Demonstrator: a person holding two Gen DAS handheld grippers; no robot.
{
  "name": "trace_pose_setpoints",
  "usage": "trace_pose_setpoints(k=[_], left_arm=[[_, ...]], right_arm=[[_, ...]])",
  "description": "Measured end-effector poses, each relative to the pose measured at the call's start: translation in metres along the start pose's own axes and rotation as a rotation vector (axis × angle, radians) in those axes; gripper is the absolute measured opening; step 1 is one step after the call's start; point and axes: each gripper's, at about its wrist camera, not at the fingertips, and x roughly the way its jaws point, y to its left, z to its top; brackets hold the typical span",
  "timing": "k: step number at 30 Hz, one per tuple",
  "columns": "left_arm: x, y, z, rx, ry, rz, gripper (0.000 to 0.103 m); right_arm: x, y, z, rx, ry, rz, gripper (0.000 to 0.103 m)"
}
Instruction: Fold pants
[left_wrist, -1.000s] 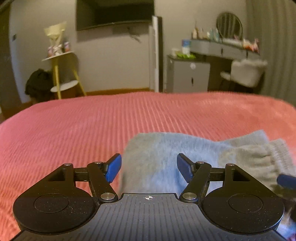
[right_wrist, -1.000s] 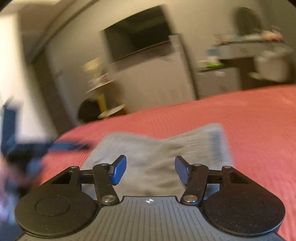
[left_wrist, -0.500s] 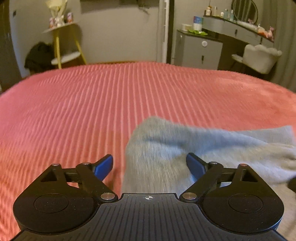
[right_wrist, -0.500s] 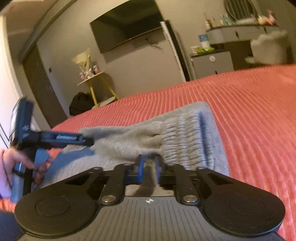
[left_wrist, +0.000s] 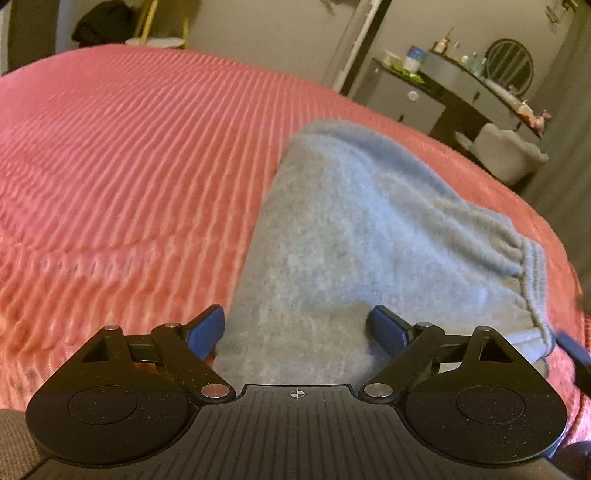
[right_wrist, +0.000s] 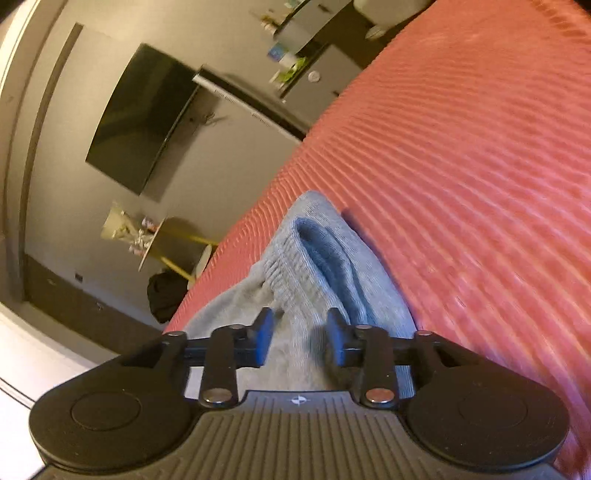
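Note:
Grey sweatpants (left_wrist: 354, 236) lie folded on a red ribbed bedspread (left_wrist: 129, 155), with the elastic waistband (left_wrist: 532, 280) at the right in the left wrist view. My left gripper (left_wrist: 297, 328) is open, its blue pads on either side of the near edge of the pants. My right gripper (right_wrist: 299, 338) is partly closed around a raised fold of the pants (right_wrist: 306, 295) by the ribbed waistband (right_wrist: 284, 269). The view is tilted. Part of the right gripper's blue finger (left_wrist: 572, 350) shows at the right edge of the left wrist view.
The bedspread (right_wrist: 461, 166) spreads wide on all sides. Behind the bed stand a grey cabinet (left_wrist: 402, 96), a dresser with a round mirror (left_wrist: 509, 66), a white chair (left_wrist: 506, 155), a wall TV (right_wrist: 140, 118) and a yellow side table (right_wrist: 170, 240).
My left gripper has dropped closer to the pants and turned right. My right gripper has rolled to the side with the waistband fold between its fingers, and its fingers stand wider apart than half a second ago.

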Motion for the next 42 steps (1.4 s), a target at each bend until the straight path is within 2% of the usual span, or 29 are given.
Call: trace_pose_setpoints(k=[1,2,3,6,10,12,15,17,19,22,26,27,29,30,32,34,42], left_arm=[[0.001,0.003,0.0,-0.013,0.008,-0.002,0.092],[0.0,0.004,0.001,-0.023,0.011,-0.007,0.092],[0.0,0.005,0.002,-0.023,0.012,-0.009,0.092],[-0.002,0.004,-0.001,-0.01,0.006,-0.01,0.091],[-0.006,0.001,-0.003,-0.008,0.004,-0.01,0.091],[-0.009,0.001,-0.005,-0.017,0.007,-0.012,0.091],[-0.011,0.003,-0.008,-0.027,0.018,-0.006,0.092],[-0.015,0.0,-0.008,0.001,-0.007,0.045,0.091],[-0.025,-0.006,-0.008,0.065,-0.084,0.117,0.09],[-0.031,-0.003,-0.004,0.071,-0.127,0.114,0.089],[-0.026,0.014,0.004,-0.02,-0.089,0.079,0.088],[-0.024,0.017,0.008,-0.034,-0.082,0.073,0.085],[-0.021,0.018,0.013,-0.014,-0.069,0.051,0.071],[-0.02,0.018,0.015,0.016,-0.061,0.048,0.07],[-0.017,0.016,0.019,0.053,-0.056,0.038,0.07],[-0.012,0.019,0.025,0.048,-0.033,-0.004,0.07],[0.005,0.029,0.048,0.058,0.001,-0.042,0.085]], right_arm=[[-0.009,-0.001,-0.005,0.022,0.005,0.002,0.07],[-0.016,-0.003,-0.01,0.048,0.011,-0.033,0.087],[-0.023,-0.006,-0.017,0.072,0.018,-0.067,0.088],[-0.02,-0.011,-0.028,0.164,0.105,-0.037,0.088],[0.0,-0.009,-0.035,0.133,0.184,-0.101,0.088],[0.011,-0.017,-0.039,0.179,0.211,-0.077,0.088],[0.015,-0.027,-0.037,0.22,0.172,-0.101,0.087],[0.008,-0.018,-0.034,0.131,0.117,-0.184,0.078],[0.005,0.003,-0.033,-0.04,0.093,-0.283,0.077],[0.009,0.013,-0.032,-0.116,0.132,-0.298,0.078],[0.014,0.01,-0.018,-0.106,0.186,-0.272,0.078],[0.017,0.01,-0.013,-0.096,0.201,-0.265,0.078],[0.019,0.007,-0.004,-0.09,0.233,-0.239,0.078],[0.022,0.007,0.0,-0.091,0.253,-0.235,0.078],[0.021,0.007,0.006,-0.09,0.289,-0.22,0.078],[0.021,0.005,0.012,-0.075,0.323,-0.204,0.078],[0.025,-0.001,0.039,-0.028,0.476,-0.126,0.079]])
